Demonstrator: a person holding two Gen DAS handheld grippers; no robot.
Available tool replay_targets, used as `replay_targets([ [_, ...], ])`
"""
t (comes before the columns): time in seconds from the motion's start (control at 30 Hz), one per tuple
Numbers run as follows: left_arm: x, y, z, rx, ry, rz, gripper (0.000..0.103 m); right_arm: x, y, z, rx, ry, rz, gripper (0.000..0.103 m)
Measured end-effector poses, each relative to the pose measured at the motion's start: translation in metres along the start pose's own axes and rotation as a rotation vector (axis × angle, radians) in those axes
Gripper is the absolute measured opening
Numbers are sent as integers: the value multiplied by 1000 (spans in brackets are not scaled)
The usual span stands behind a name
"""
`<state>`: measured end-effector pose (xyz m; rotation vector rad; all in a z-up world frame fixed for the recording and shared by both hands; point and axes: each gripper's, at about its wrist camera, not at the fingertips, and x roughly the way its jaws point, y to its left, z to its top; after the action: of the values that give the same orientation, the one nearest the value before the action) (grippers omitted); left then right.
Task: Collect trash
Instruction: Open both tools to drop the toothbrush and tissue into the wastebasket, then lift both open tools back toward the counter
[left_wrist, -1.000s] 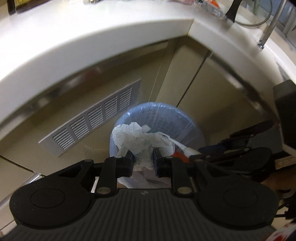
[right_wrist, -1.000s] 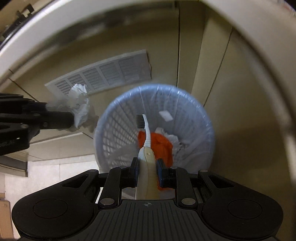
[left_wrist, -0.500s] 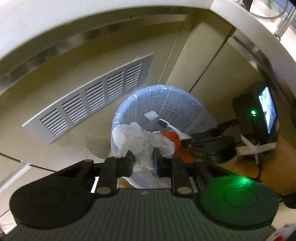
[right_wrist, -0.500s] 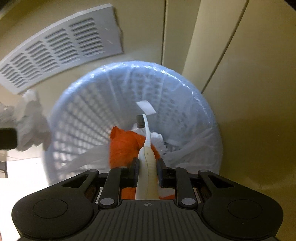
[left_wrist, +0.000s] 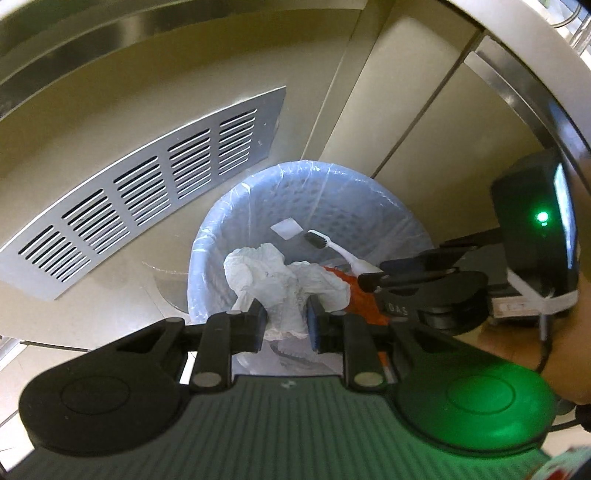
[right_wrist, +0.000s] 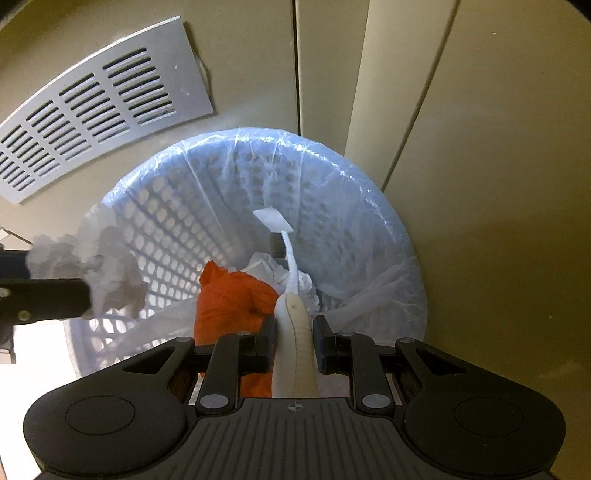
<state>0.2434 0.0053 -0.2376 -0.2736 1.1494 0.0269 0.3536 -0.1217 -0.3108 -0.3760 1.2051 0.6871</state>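
Note:
A white mesh trash basket (left_wrist: 369, 199) lined with a clear bag stands on the floor against beige cabinets; it also shows in the right wrist view (right_wrist: 207, 192). My left gripper (left_wrist: 284, 325) is shut on a crumpled white tissue (left_wrist: 280, 280), held over the basket's near rim; the tissue also shows in the right wrist view (right_wrist: 107, 273). My right gripper (right_wrist: 294, 341) is shut on a white toothbrush (right_wrist: 293, 325), its head pointing into the basket; the toothbrush also shows in the left wrist view (left_wrist: 340, 251). Orange trash (right_wrist: 229, 299) and white paper lie inside.
A grey louvred vent panel (left_wrist: 147, 184) sits on the cabinet face left of the basket. Cabinet doors (right_wrist: 480, 147) rise behind and to the right. A counter edge (left_wrist: 535, 74) overhangs above. A small white paper scrap (right_wrist: 273, 219) sticks to the basket's liner.
Both grippers have dropped from counter height down toward the basket and closer to it. The tissue and the toothbrush now hang over the basket's opening, still gripped.

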Motion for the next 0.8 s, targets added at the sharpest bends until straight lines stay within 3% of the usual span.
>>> replay_targets([
  [0.13, 4, 1, -2, -4, 4, -4, 22, -8, -2, -1, 2, -27, 36, 21],
  [0.2, 8, 2, -2, -14, 9, -10, 34, -10, -2, 1, 7, -33, 49, 24],
  [0.23, 9, 3, -2, -17, 7, -10, 35, -11, -1, 1, 12, -34, 57, 28],
  [0.3, 8, 4, -3, -14, 6, -8, 35, -13, -1, 1, 16, -40, 54, 57],
  [0.8, 5, 11, -11, -15, 3, -2, 35, -30, 7, -5, 9, -78, 64, 58],
])
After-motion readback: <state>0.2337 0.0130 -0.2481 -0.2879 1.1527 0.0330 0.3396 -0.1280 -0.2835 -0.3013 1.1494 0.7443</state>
